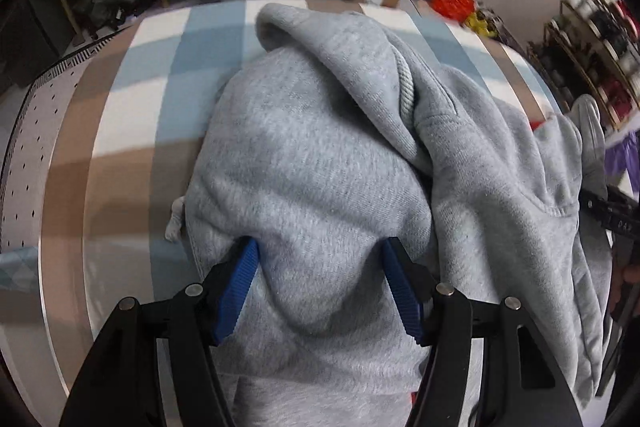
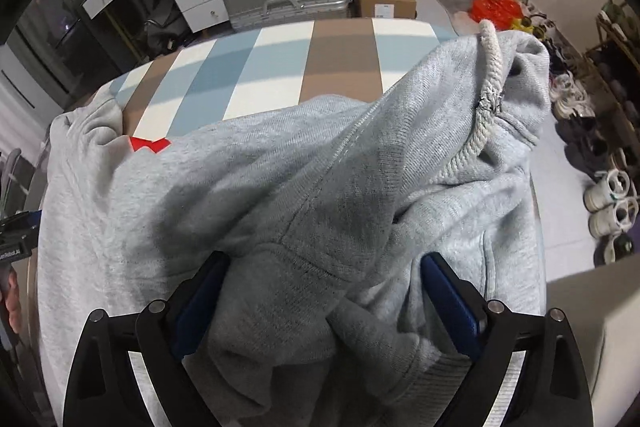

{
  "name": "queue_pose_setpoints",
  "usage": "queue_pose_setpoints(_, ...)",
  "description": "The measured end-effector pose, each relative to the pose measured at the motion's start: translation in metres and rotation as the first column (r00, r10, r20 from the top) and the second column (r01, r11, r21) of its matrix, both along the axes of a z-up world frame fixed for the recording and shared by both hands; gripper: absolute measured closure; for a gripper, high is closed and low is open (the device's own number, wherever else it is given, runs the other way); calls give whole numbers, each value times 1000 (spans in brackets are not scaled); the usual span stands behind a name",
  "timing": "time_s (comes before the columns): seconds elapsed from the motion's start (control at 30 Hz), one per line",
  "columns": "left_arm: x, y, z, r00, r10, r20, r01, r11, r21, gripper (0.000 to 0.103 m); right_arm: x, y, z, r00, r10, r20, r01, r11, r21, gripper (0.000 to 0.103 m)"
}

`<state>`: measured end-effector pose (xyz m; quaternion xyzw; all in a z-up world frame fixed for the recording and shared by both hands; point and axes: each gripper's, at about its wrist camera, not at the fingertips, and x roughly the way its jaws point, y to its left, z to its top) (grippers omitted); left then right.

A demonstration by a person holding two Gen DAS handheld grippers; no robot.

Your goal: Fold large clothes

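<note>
My left gripper (image 1: 320,287) and right gripper (image 2: 324,303) each clench a thick bunch of the grey hoodie (image 1: 320,155), heaped on the striped table (image 1: 132,115); only the right view shows its red patch (image 2: 148,143) and the shoes (image 2: 610,201); both point steeply down.

A heather-grey fleece hoodie (image 1: 320,167) with an off-white rope drawstring (image 2: 486,99) and a red patch (image 2: 148,143) — over a blue, white and tan checked cloth-covered table (image 2: 280,67).

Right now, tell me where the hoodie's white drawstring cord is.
In the right wrist view the drawstring cord hangs at upper right, running down from the hood opening of the grey hoodie, above the striped mat.
</note>
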<state>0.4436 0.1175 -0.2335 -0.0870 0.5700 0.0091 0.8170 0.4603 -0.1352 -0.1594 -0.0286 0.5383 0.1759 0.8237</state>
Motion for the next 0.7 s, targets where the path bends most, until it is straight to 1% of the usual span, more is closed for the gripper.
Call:
queue_pose_setpoints(0.07, 4, 4, -1, 1000, 19, 16, -19, 1000, -6, 44, 9, 2, 1, 1000, -14, 1, 14, 1000, 5, 5)
queue_pose_setpoints(0.1, 0, 4, -1, 1000, 24, 13, -24, 1000, -15, 44, 9, 0, 1, 1000, -23, -2, 23, 1000, 14, 3)
queue_pose_setpoints(0.13, -5, 3, 0, 1000, 16, 3, -16, 1000, -10, 44, 9, -1, 0, 1000, -22, -6, 23, 1000, 15, 3)
queue_pose_setpoints(0.17, -10, 1, 0, 1000, 8, -12, -8, 1000, 3, 44, 4, -3, 1, 1000, -11, -6, 11, 1000, 5, 3)
queue_pose_setpoints(0.23, -35, -4, 3, 998, -41, -48, 42, 999, 26, 44, -12, -12, 6, 1000, 12, -22, -12, 1000, 6, 3)
queue_pose_setpoints(0.27, -46, -4, 9, 998, -50, -46, 52, 998, 40, 44, -25, -19, 10, 1000, 7, -21, -7, 1000, 8, 3)
queue_pose_setpoints(0.3, -62, -5, 17, 998, -57, -28, 58, 997, 45, 44, -40, -28, 17, 1000, 0, -3, 0, 1000, 19, 3)
queue_pose_setpoints(0.33, -75, -4, 24, 998, -60, -14, 60, 998, 35, 44, -58, -37, 26, 1000, -6, 16, 6, 999, 42, 3)
queue_pose_setpoints(0.37, -94, -3, 32, 999, -53, -6, 53, 999, 8, 44, -77, -46, 35, 999, -15, 34, 13, 997, 73, 3)
queue_pose_setpoints(0.43, -131, 1, 42, 1000, -25, -15, 24, 998, -58, 43, -115, -61, 50, 998, -29, 58, 21, 991, 134, 1)
queue_pose_setpoints(0.47, -149, 2, 47, 1000, -9, -9, 8, 997, -78, 43, -141, -68, 59, 996, -39, 80, 25, 985, 172, 0)
queue_pose_setpoints(0.5, -167, 2, 53, 1000, 9, 2, -9, 996, -92, 43, -156, -72, 65, 995, -41, 94, 22, 981, 194, 0)
queue_pose_setpoints(0.53, -179, -1, 58, 1000, 7, 5, -6, 995, -104, 43, -188, -74, 74, 992, -28, 123, 0, 974, 225, 0)
queue_pose_setpoints(0.6, -202, -4, 67, 1000, -5, 23, 8, 995, -102, 43, -235, -75, 88, 978, -31, 206, -25, 964, 264, 0)
queue_pose_setpoints(0.63, -224, -9, 75, 999, -5, 50, 9, 997, -75, 43, -254, -73, 92, 972, -24, 235, -41, 962, 272, 0)
queue_pose_setpoints(0.7, -244, -14, 84, 996, -6, 92, 9, 999, -42, 42, -300, -68, 103, 944, -22, 328, -84, 949, 304, 0)
